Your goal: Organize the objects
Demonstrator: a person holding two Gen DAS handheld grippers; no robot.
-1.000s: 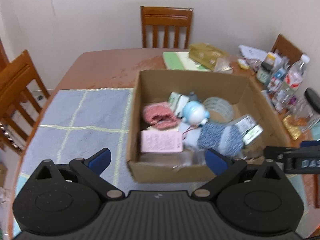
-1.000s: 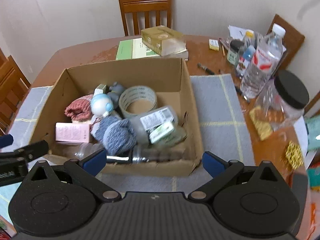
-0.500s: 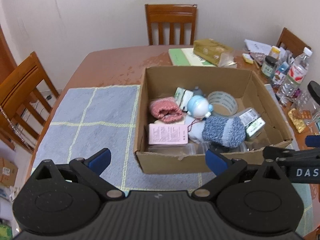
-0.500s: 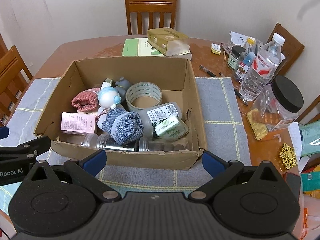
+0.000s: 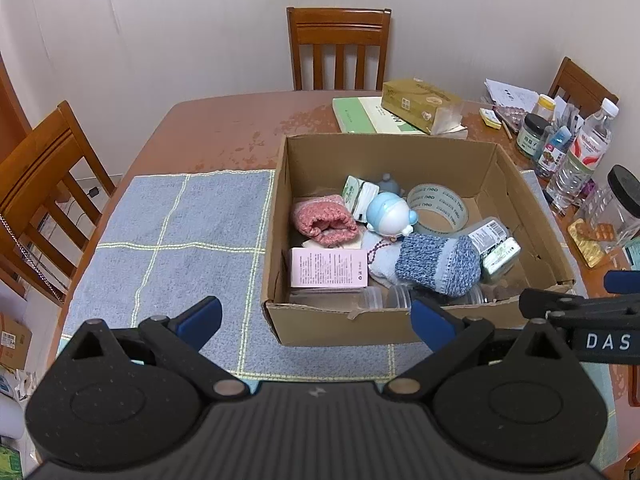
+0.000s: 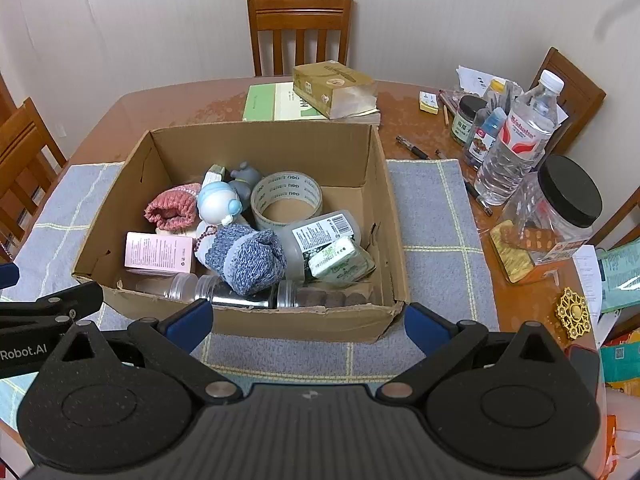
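Observation:
An open cardboard box (image 5: 400, 152) (image 6: 264, 140) stands on a blue checked mat (image 5: 180, 232). Inside lie a pink knit sock (image 5: 324, 220) (image 6: 170, 210), a blue knit sock (image 5: 438, 264) (image 6: 250, 258), a pink carton (image 5: 328, 267) (image 6: 158, 252), a blue-white toy (image 5: 390, 212) (image 6: 218, 202), a tape roll (image 5: 438, 206) (image 6: 286, 198), a green pack (image 6: 340, 260) and clear jars (image 6: 224, 290). My left gripper (image 5: 316, 322) is open and empty, before the box's near wall. My right gripper (image 6: 308, 324) is open and empty, also before the near wall.
Wooden chairs (image 5: 339, 46) stand around the brown table (image 5: 224, 132). A green book (image 6: 276, 102) and a gold tissue box (image 6: 334, 88) lie behind the box. Water bottle (image 6: 516, 144), black-lidded jar (image 6: 560, 208), small bottles and papers crowd the right side.
Both grippers have drawn back and up from the box, so more of the table and mat shows. Both stay open and empty. The box contents have not moved.

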